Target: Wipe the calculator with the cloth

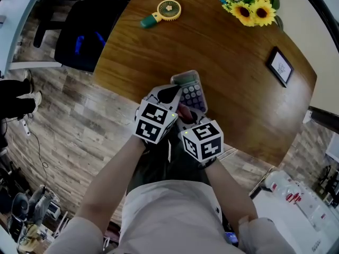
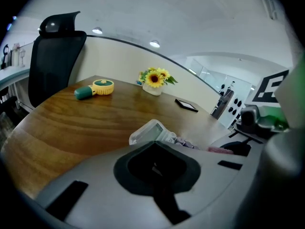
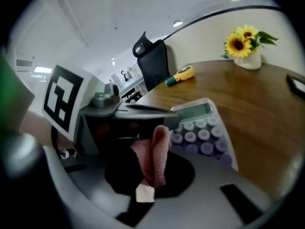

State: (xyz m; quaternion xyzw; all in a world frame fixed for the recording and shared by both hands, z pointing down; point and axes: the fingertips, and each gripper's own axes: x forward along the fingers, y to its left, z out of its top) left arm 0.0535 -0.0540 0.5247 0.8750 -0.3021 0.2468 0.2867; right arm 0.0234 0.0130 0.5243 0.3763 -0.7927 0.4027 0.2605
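A grey calculator [image 1: 189, 90] with lilac keys lies near the front edge of the wooden table [image 1: 238, 94]. My left gripper [image 1: 170, 95] meets it from the left, jaws closed on its near left edge; in the left gripper view its display end [image 2: 148, 132] pokes up just beyond the closed jaws [image 2: 155, 146]. My right gripper [image 1: 185, 115] is shut on a pink cloth [image 3: 155, 151] with a white tag, held just short of the calculator's keys [image 3: 202, 137]. The cloth [image 1: 184, 111] shows between the two grippers.
A yellow hand fan with a green handle [image 1: 163, 12] lies at the table's far side. Sunflowers in a pot [image 1: 251, 5] stand at the far right, and a small black picture frame [image 1: 279, 66] lies nearer. A black office chair [image 1: 85, 33] stands left of the table.
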